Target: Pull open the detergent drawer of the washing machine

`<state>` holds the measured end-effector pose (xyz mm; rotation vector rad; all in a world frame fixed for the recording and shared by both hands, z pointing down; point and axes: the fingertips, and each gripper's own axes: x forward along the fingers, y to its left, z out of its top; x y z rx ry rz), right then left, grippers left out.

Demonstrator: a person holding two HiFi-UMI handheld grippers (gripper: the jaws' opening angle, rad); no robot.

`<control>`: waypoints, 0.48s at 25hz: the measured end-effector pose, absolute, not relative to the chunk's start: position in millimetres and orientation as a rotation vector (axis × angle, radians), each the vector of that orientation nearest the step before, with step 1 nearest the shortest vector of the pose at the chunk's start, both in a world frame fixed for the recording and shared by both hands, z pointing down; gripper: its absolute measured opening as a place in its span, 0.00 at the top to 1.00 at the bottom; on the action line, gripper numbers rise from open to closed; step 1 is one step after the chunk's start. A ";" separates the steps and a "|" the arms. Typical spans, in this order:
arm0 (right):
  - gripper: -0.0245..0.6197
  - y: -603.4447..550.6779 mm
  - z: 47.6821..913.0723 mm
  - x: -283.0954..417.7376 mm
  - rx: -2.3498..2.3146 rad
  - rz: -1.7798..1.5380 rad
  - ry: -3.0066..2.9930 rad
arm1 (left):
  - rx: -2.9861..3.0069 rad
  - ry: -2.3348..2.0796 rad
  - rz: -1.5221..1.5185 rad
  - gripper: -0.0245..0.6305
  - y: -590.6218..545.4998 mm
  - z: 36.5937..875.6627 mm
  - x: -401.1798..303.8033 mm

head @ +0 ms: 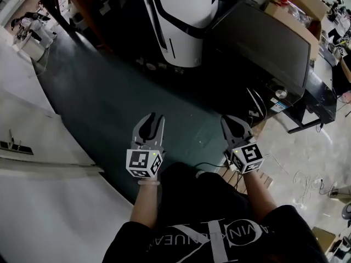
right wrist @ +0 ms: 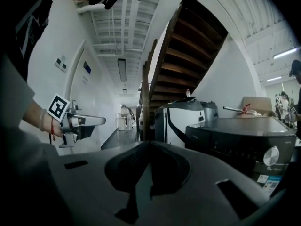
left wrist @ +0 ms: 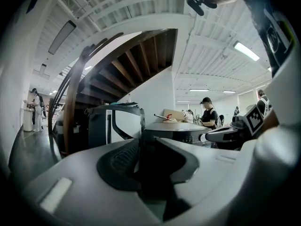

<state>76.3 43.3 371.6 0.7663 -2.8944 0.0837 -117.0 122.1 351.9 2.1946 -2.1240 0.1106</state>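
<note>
Dark floor (head: pixel 109 92), washing machine (head: pixel 258 53) beyond right tool (head: pixel 228 123)

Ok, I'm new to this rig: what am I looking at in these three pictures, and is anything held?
A person holds a two-jaw gripper in each hand. The head view looks down from their head: left gripper, right gripper, above a dark floor. The other two views ride on the grippers and look along the jaws. The dark washer stands ahead to the right, untouched, a white machine beside it. Left jaws are slightly apart, right jaws together; neither holds anything.
</note>
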 end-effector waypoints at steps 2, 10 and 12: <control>0.94 40.5 368.0 77.3 0.777 0.067 -2.894 | 2.227 -2.100 0.108 0.81 113.3 348.1 -111.3; 0.94 16.3 362.3 79.8 0.846 0.047 -2.895 | 2.309 -2.000 0.081 0.81 66.3 343.7 -98.9; 0.94 5.4 362.6 79.8 0.884 0.050 -2.883 | 2.341 -1.953 0.080 0.81 47.8 344.4 -95.7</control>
